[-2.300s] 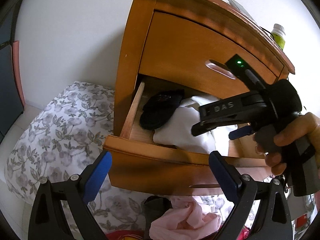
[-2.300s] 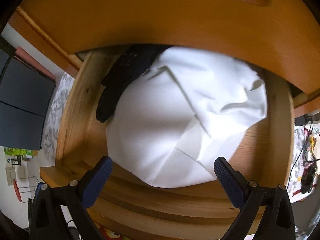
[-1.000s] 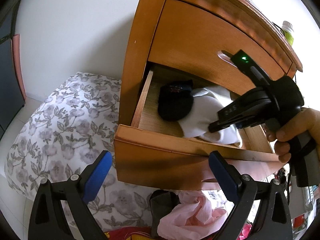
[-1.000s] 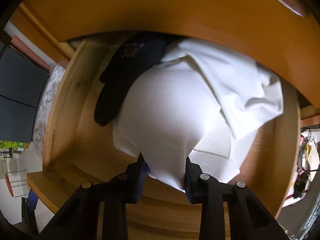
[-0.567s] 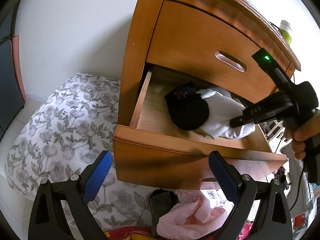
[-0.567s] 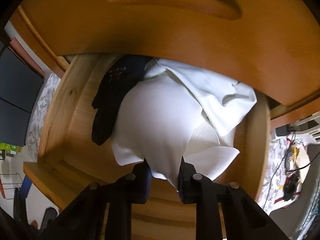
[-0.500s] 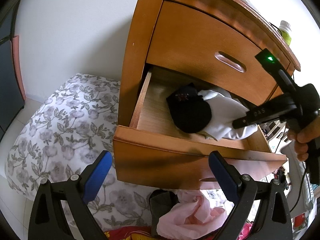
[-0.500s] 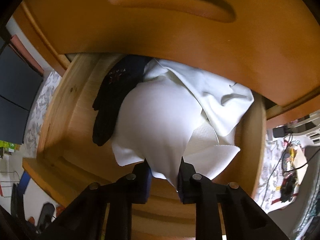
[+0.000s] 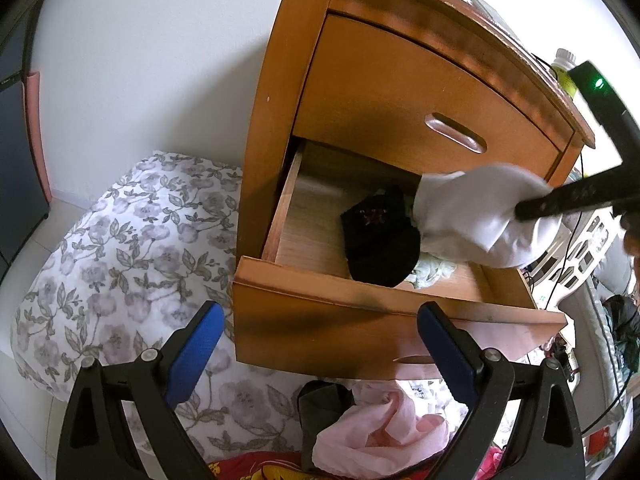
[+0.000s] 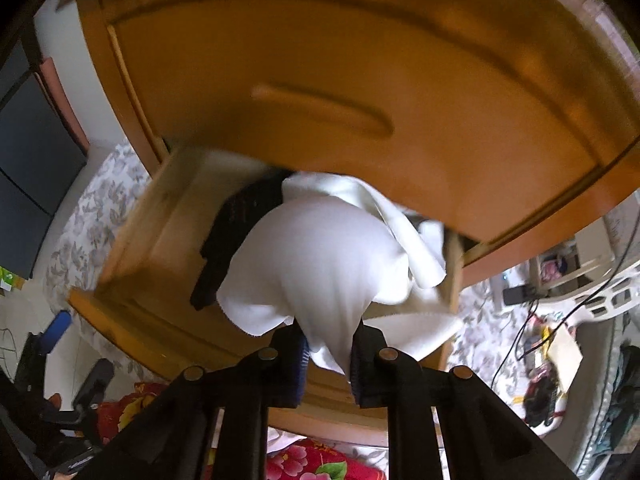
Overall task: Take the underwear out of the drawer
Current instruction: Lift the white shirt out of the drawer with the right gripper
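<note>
The lower drawer of a wooden nightstand stands pulled out. A white piece of underwear hangs above its right half, bunched up and lifted clear of the drawer floor. My right gripper pinches it; its jaws are closing with the white cloth squeezed between the pads. From the left wrist view the right gripper reaches in from the right. A black garment lies in the drawer beside a pale green cloth. My left gripper hovers open in front of the drawer, holding nothing.
The closed upper drawer overhangs the open one. A pink cloth and a dark garment lie below the drawer front. Flowered bedding spreads to the left. A bottle stands on the nightstand top. Cables and clutter fill the right.
The right gripper has closed on the white underwear and risen, pulling it up and to the right out of the drawer. The black garment shifted, and a pale green cloth came into sight.
</note>
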`<state>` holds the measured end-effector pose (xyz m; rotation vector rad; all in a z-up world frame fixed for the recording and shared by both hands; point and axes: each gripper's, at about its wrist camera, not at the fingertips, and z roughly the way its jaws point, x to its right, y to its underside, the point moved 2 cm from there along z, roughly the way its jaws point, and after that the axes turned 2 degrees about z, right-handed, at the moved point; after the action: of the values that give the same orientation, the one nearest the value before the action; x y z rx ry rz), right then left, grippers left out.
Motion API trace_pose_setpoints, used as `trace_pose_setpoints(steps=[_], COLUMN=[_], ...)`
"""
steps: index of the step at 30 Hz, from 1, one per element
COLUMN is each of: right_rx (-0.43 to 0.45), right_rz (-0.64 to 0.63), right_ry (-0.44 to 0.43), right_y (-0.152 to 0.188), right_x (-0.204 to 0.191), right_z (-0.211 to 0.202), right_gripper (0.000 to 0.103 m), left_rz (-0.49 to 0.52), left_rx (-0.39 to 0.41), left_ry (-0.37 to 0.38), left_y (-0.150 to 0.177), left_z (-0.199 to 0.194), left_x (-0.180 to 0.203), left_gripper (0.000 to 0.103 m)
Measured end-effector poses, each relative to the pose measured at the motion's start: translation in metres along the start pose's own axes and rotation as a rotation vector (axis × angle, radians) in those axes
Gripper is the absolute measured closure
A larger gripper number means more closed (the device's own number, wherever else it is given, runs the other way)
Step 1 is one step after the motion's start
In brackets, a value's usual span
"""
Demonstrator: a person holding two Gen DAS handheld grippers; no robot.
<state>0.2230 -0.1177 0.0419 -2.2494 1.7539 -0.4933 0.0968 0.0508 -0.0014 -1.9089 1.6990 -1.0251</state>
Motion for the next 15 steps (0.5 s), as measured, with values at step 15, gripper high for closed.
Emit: trace_pose_setpoints(steps=[15], right_rx=[0.169], right_rz=[0.034], right_ry=[-0.011], right_y=[-0.001], right_x=[0.039], right_z=[-0.095], right_gripper=[0.086], left_rz=[-0.005], left_rx=[0.030], left_ry=[0.006], left_y=[-0.003], left_z=[-0.019], left_x=[0.004], left_gripper=[0.006])
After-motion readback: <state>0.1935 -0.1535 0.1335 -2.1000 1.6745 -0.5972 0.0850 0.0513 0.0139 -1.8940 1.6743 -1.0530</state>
